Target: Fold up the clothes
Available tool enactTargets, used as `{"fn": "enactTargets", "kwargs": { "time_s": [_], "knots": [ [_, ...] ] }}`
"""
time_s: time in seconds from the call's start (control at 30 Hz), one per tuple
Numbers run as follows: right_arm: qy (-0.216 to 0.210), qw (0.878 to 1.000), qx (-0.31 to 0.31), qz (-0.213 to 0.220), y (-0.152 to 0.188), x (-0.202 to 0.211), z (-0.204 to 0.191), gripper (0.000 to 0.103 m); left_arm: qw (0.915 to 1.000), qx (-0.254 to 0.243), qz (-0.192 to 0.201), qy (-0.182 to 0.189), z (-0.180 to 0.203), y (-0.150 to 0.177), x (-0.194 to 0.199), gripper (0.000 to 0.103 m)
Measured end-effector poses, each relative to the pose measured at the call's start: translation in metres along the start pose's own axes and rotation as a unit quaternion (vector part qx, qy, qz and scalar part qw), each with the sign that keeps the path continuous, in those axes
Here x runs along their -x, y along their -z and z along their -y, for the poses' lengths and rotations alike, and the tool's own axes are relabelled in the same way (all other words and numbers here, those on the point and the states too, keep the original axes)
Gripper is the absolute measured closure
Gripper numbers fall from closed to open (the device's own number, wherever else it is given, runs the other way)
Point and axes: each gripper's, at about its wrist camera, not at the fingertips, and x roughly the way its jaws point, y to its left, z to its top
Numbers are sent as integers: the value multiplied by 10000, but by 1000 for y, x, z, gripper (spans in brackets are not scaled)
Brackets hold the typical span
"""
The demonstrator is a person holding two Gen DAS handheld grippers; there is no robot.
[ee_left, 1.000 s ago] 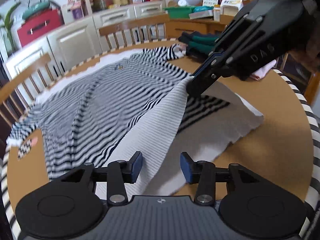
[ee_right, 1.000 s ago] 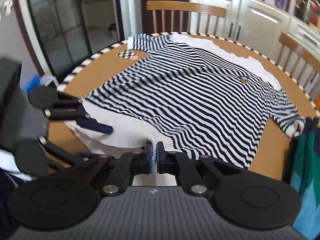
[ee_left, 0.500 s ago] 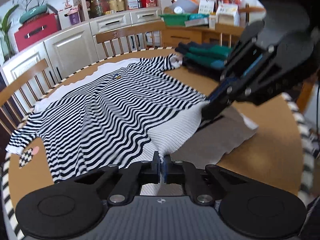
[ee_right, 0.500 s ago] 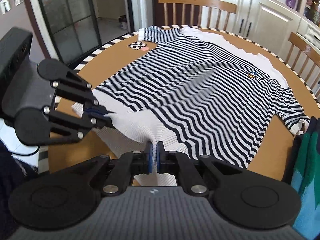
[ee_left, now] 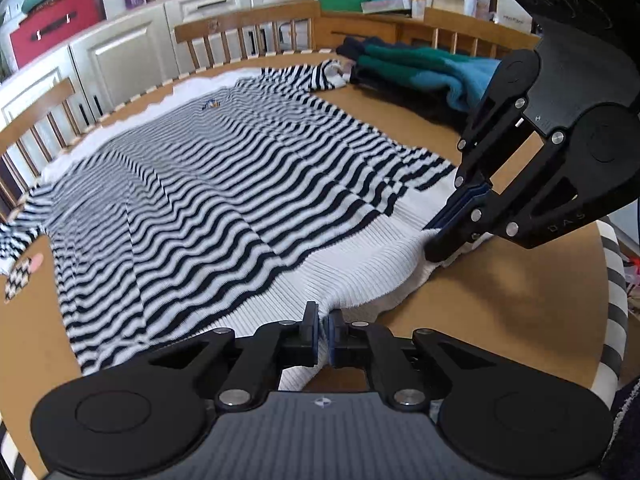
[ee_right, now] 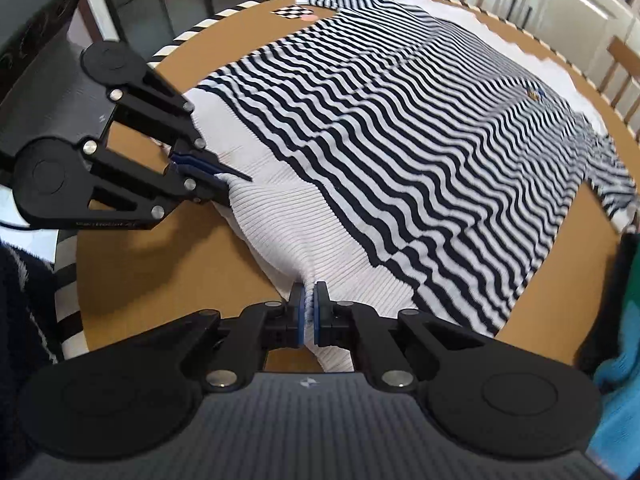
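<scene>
You have the striped sweater (ee_left: 208, 184) spread flat across the round desk (ee_left: 520, 320), its white ribbed hem (ee_left: 360, 268) at the near edge and its collar toward the far edge. Your left hand-held gripper (ee_left: 323, 334) is clenched on the hem, and your right hand-held gripper (ee_right: 308, 316) is clenched on the same band further along, both bunching the rib into a small peak. To fold well, lift the two pinches together to an even height, keep the hem taut between them so it doesn't sag, and carry it straight toward the collar so the stripes line up. Both tools sit low, just above the desk, fingers pointing forward across the garment and roughly level, angled toward each other. Mind the folded teal clothes (ee_left: 420, 68) at the far right edge; the sleeve lies just beside them
</scene>
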Motion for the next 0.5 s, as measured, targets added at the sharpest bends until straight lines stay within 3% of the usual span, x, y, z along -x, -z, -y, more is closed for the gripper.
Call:
{"fn": "enactTargets", "kwargs": {
  "time_s": [0.1, 0.23, 0.33, 0.4, 0.43, 0.5],
  "knots": [
    [-106, 9998, -129, -71, 5, 2, 1, 91, 9998, 82, -109, 163, -3, 4, 4, 92],
    [-317, 9984, -459, -89, 21, 22, 2, 87, 9974, 446, -223, 524, -11, 19, 34, 77],
    [-145, 9890, -1431, 333, 45, 54, 24, 63, 9900, 1327, -181, 436, -36, 33, 61, 60],
    [112, 9687, -2398, 628, 64, 67, 48, 63, 9749, 2225, -81, 37, -59, 44, 72, 56],
    [250, 9536, -2903, 762, 74, 70, 60, 63, 9617, 2735, -1, -179, -72, 52, 75, 54],
    [332, 9198, -3807, 887, 94, 68, 82, 62, 9263, 3729, 53, -545, -95, 67, 74, 52]
  ]
}}
